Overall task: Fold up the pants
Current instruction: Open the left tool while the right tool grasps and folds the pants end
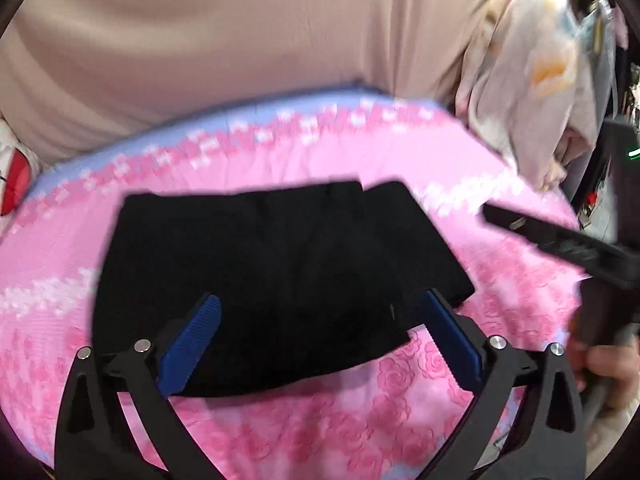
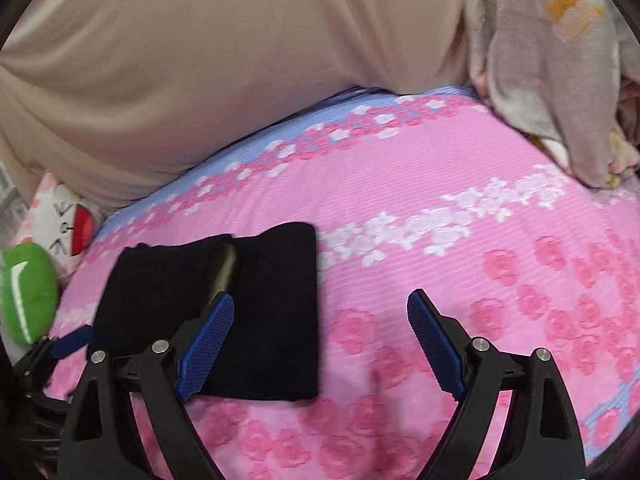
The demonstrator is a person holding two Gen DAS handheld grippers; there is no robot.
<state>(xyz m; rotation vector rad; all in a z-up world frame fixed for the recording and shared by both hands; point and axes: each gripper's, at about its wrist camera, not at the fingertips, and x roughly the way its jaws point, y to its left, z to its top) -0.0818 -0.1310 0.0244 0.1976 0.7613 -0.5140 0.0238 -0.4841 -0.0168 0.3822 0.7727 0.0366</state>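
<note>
Jaws wide on both: left gripper [image 1: 320,344] open over near edge of folded black pants [image 1: 276,284], nothing pinched; right gripper [image 2: 320,344] open, empty, just right of pants. Pants lie flat on pink floral bedsheet [image 2: 440,240], beige cover [image 2: 240,60] behind.

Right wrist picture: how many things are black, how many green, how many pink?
Black: 1, the folded pants
Green: 1, a soft toy at the left edge
Pink: 1, the flowered bedsheet
Total: 3
</note>
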